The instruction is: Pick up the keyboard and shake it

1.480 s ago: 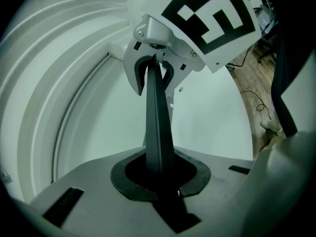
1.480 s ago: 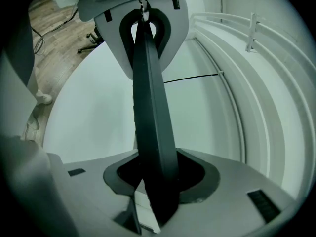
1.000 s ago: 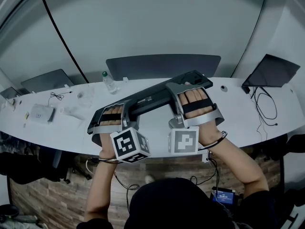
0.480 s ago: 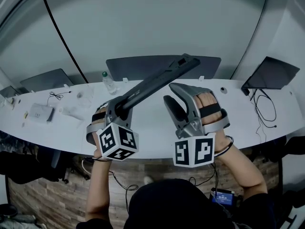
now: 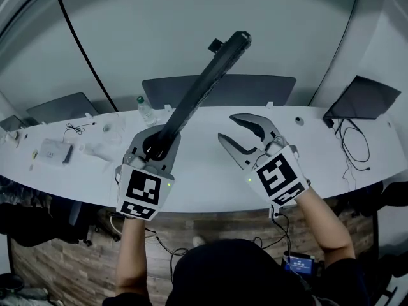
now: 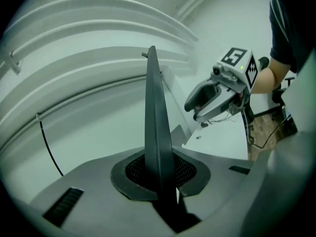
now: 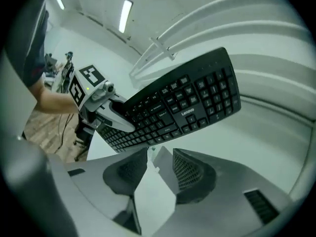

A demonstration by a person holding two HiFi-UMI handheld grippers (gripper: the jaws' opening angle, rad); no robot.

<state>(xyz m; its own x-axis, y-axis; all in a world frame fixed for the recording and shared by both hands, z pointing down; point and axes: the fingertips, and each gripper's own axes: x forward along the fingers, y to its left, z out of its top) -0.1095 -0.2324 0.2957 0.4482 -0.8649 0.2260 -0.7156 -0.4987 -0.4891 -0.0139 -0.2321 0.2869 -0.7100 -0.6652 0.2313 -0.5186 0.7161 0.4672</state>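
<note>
Sticking up from left gripper (image 5: 155, 146) jaws, pinched at end: keyboard (image 5: 197, 93).

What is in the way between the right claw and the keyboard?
Nothing that shows. The right claw, open and empty, has just been closing a little; only air lies between it and the keyboard in the left claw.

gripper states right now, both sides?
Left gripper: closed on the keyboard, which it holds raised on edge.
Right gripper: open, fingers have just been closing, nothing between them.
</note>
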